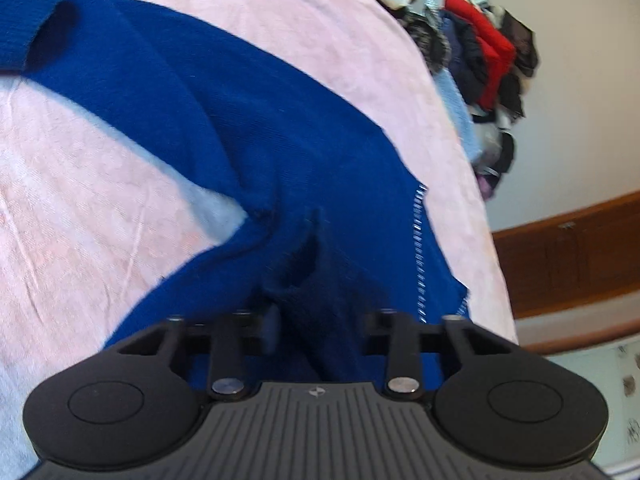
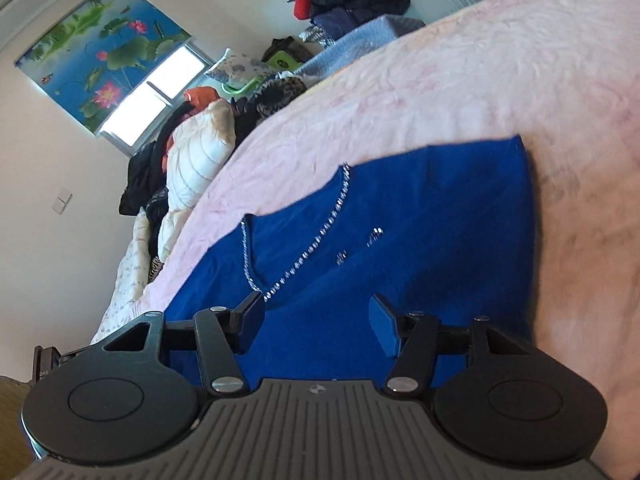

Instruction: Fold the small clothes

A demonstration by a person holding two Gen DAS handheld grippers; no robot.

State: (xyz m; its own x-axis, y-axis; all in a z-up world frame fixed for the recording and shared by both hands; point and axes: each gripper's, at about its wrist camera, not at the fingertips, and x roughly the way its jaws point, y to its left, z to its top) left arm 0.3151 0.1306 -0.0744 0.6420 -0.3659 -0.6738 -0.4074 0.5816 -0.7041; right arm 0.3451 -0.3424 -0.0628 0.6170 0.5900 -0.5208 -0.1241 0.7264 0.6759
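A blue knit sweater (image 1: pixel 224 120) with a rhinestone-trimmed neckline lies spread on a pink blanket (image 1: pixel 80 208). My left gripper (image 1: pixel 316 328) is shut on a bunched fold of the sweater, and the cloth hides its fingertips. In the right wrist view the same sweater (image 2: pixel 432 216) lies flat with its sparkly neckline (image 2: pixel 316 240) toward the left. My right gripper (image 2: pixel 316 320) is open just above the sweater near the neckline, with nothing between its fingers.
The pink blanket (image 2: pixel 460 80) covers the bed. A pile of clothes (image 1: pixel 484 60), red and dark, lies beyond the bed's far edge. A white puffy jacket (image 2: pixel 196 160) and more clothes lie along the bed's side. A wooden cabinet (image 1: pixel 572 256) stands by the wall.
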